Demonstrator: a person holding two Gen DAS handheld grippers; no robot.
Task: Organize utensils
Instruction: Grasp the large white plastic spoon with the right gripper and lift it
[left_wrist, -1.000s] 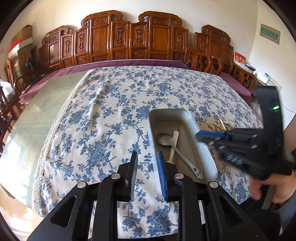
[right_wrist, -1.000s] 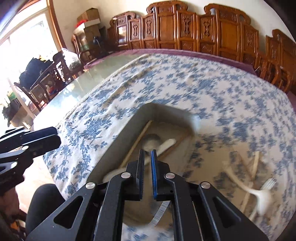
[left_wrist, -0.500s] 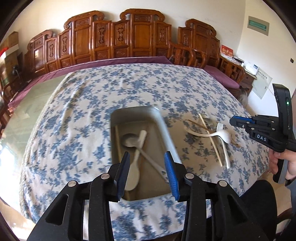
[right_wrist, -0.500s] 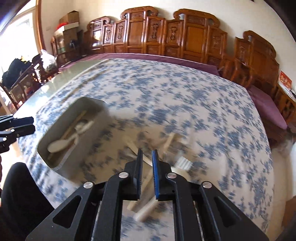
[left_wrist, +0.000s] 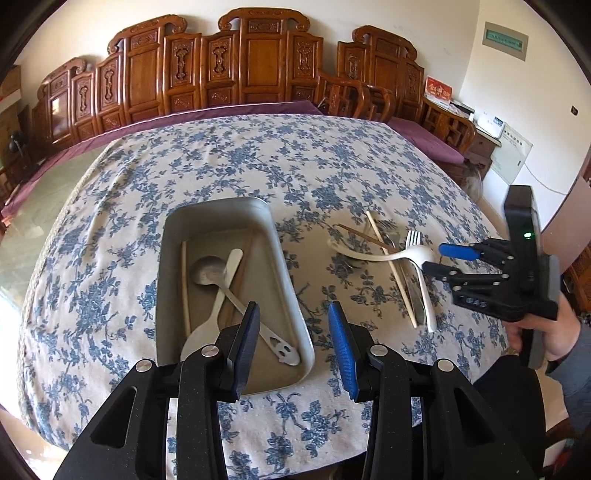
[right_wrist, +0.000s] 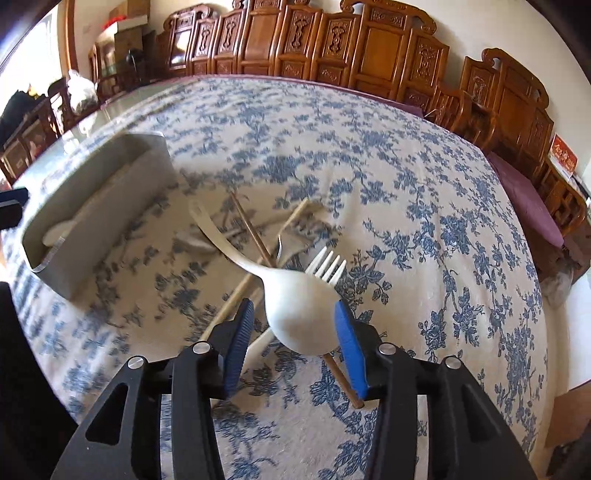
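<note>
Since a second ago, the right gripper (right_wrist: 291, 325) has swung away from the grey metal tray (left_wrist: 291, 291) to the loose pile of utensils beside it, and its jaws, nearly together then, are now opening around the bowl of a white plastic spoon (right_wrist: 301, 306). The spoon's bowl sits between the blue pads, which do not appear to press on it yet. The left gripper (left_wrist: 293, 332) has slid across so it now hangs over the tray's near right wall, jaws apart and holding nothing.

The task looks partly done. Inside the tray, which sits near the table's front edge on a blue floral cloth (left_wrist: 258, 155), lie a metal spoon (left_wrist: 208, 269), a white spoon (left_wrist: 218, 306) crossing it, and at least two chopsticks (left_wrist: 184, 284).

Still on the cloth, toward the front right corner of the table, is a tangled heap: the white plastic spoon, a white plastic fork (right_wrist: 327, 264), a dark brown chopstick (right_wrist: 251, 230), a pale one (right_wrist: 236, 299), and what may be a metal piece underneath, too blurred to name.

The white spoon is smooth and glossy, with a broad rounded bowl and a thin curved handle resting across the chopsticks.
</note>
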